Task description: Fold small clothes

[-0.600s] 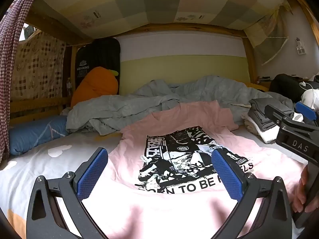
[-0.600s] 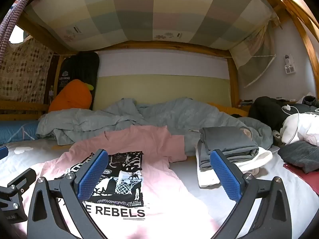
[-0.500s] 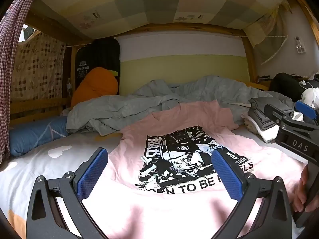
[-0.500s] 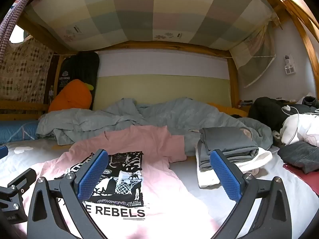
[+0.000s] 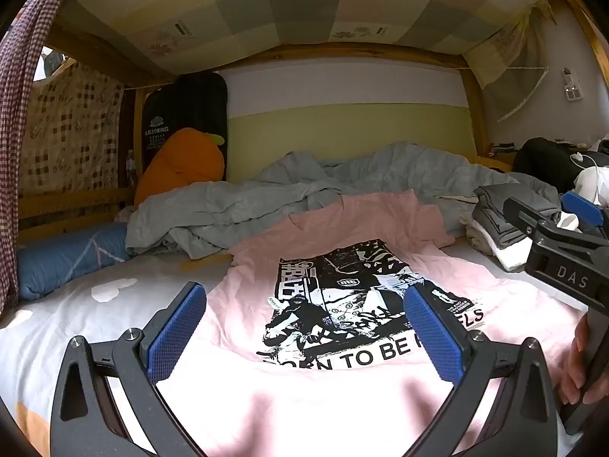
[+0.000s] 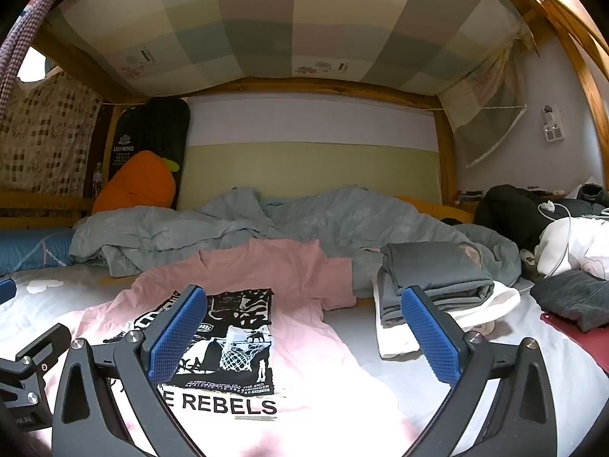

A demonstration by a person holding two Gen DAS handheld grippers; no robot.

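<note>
A pink T-shirt [image 5: 342,236] with a black-and-white print lies spread flat, print up, on the white bed sheet [image 5: 76,304]; its collar points away from me. My left gripper [image 5: 304,327] hovers open over the shirt's lower part, nothing between its blue pads. The same pink T-shirt [image 6: 266,266] fills the left half of the right wrist view. My right gripper [image 6: 300,331] is open above the shirt's right side, also holding nothing. The right gripper's black body [image 5: 563,251] and a hand [image 5: 582,365] show at the left wrist view's right edge.
A stack of folded grey and white clothes [image 6: 437,285] lies to the right of the shirt. A crumpled grey-green duvet [image 6: 266,224] lies behind it, with an orange carrot plush [image 6: 137,186] in the back left corner. Dark and white garments [image 6: 571,243] pile at the far right.
</note>
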